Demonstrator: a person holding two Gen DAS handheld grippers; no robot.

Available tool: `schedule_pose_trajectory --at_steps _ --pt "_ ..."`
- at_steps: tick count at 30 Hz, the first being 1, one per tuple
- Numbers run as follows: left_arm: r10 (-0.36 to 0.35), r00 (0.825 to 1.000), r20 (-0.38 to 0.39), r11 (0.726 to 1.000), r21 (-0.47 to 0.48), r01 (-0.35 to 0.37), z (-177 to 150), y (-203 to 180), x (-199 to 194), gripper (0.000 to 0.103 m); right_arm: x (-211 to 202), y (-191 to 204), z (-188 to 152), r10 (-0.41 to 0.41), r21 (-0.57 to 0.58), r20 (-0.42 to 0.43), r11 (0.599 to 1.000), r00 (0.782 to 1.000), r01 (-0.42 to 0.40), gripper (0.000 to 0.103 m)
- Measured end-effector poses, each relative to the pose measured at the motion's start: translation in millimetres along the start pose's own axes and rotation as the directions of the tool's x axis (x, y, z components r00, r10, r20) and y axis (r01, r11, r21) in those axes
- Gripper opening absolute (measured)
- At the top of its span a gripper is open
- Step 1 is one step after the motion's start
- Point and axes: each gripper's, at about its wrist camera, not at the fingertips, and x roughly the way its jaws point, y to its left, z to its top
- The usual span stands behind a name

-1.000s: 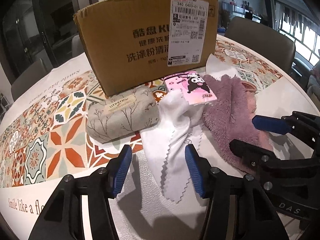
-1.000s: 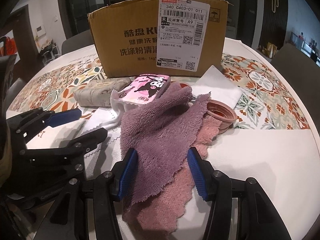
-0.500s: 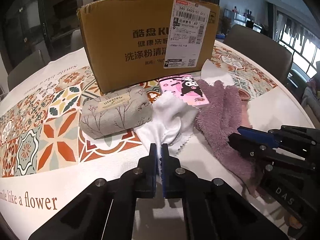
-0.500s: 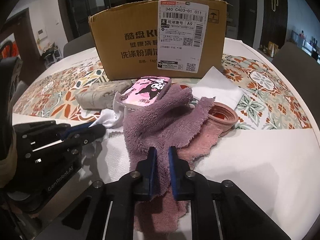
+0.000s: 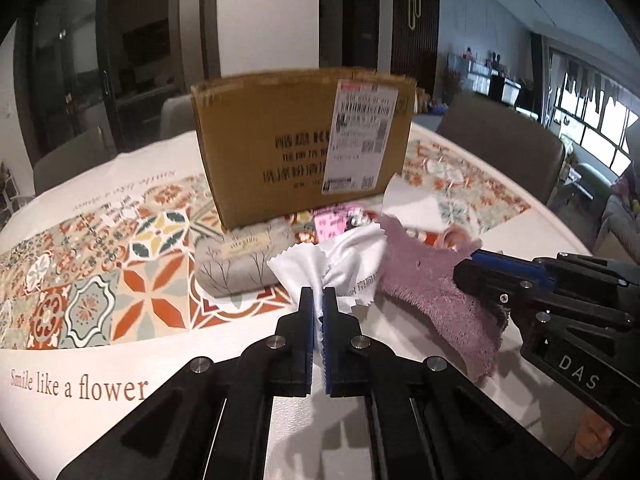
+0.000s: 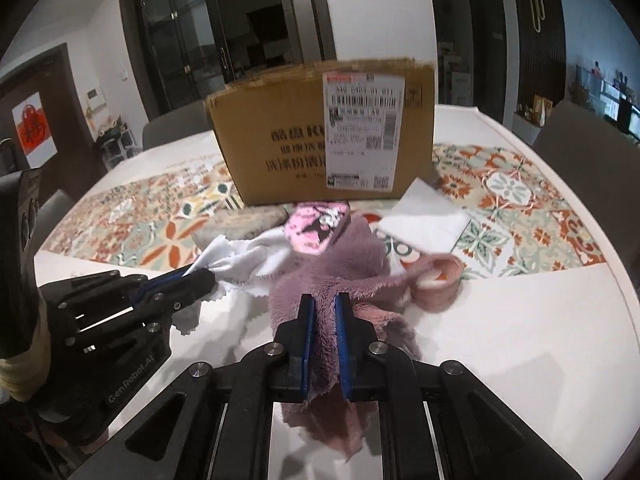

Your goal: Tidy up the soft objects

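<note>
My left gripper (image 5: 318,300) is shut on a thin white cloth (image 5: 344,256) with zigzag edges and holds it lifted off the table; it also shows in the right wrist view (image 6: 240,254). My right gripper (image 6: 323,308) is shut on a fluffy purple towel (image 6: 340,268) and lifts it; the towel also shows in the left wrist view (image 5: 432,280). A pink cartoon tissue pack (image 6: 314,230) rests tilted on the cloths. A grey printed pouch (image 5: 240,260) lies in front of the cardboard box (image 5: 296,148).
The round table has a patterned tile runner (image 5: 100,264). A pink rolled band (image 6: 438,280) and a white paper (image 6: 424,224) lie right of the towel. Chairs (image 5: 500,148) stand behind the table.
Both grippers closed on their cloths about half a second ago. Since then both have pulled back and lifted, so the white cloth and purple towel rise off the table.
</note>
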Motion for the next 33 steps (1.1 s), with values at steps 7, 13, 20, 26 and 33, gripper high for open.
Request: schedule_pose_trajectory --at_steps 7,13,20,26,33 --pt "0.009 0.997 0.075 1.000 -0.016 -0.008 10 -2 -28 0.006 -28 5 10 -0.011 -0.011 0.078 1.000 0.997 0.012 0.012" --pt "0.025 0.991 0.129 0.999 -0.024 -0.022 18 -2 -47 0.006 -48 9 18 -0.024 -0.021 0.138 0.999 0.990 0.027 0.012" --pt "0.048 0.982 0.181 0.999 -0.030 -0.044 26 -1 -65 0.006 -65 12 28 -0.053 -0.039 0.206 0.997 0.977 0.062 0.008" --pt "0.074 0.980 0.183 0.997 -0.011 -0.074 14 -8 -71 0.006 -61 6 21 -0.036 -0.023 0.162 0.999 0.986 0.040 0.008" --pt "0.096 0.982 0.160 0.995 -0.031 -0.093 2 -6 -71 0.006 -42 7 7 0.000 -0.016 0.067 1.000 0.998 0.001 0.053"
